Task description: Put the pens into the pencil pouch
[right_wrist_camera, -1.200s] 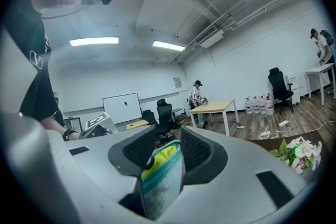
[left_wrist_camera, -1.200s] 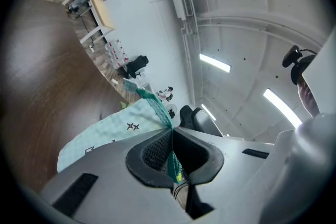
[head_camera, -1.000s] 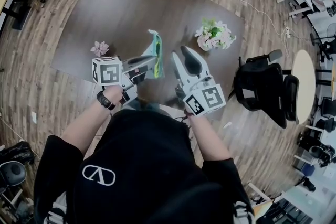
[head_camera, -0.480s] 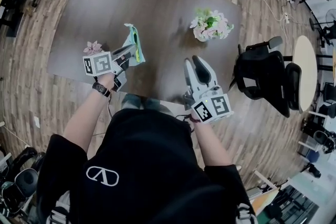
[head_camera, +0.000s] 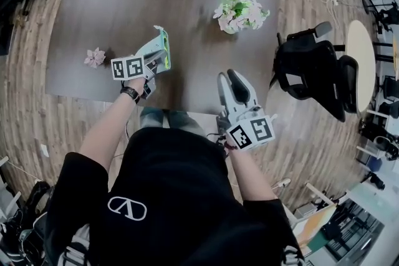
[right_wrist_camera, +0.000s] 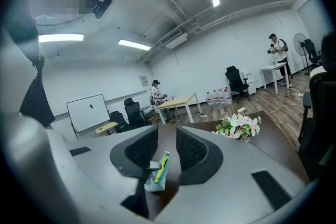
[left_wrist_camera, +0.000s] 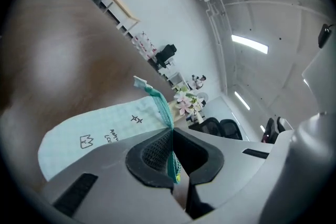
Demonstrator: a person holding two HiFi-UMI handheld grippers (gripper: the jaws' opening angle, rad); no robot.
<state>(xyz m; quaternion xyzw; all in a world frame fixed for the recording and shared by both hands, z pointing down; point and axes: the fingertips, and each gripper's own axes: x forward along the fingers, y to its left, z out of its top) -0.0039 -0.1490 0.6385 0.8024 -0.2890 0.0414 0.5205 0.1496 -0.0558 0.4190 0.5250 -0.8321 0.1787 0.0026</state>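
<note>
1. Clamped by its teal edge between closed jaws of left gripper point(left_wrist_camera: 171, 135): mint pencil pouch point(left_wrist_camera: 105, 131).
2. Located over dark table point(head_camera: 112, 3), between pink flower point(head_camera: 95, 57) and bouquet point(head_camera: 240, 11).
3. Parted, gripping nothing: right gripper point(right_wrist_camera: 167, 135) jaws.

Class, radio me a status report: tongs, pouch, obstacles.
Left tongs shut on pouch, over table. Right tongs open, empty. Flowers stand clear, nothing blocking.

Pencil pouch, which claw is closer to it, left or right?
Left. The left claw is shut on the pouch at its edge. The right claw is open and empty, apart from it, off to its right by the table's near edge.
</note>
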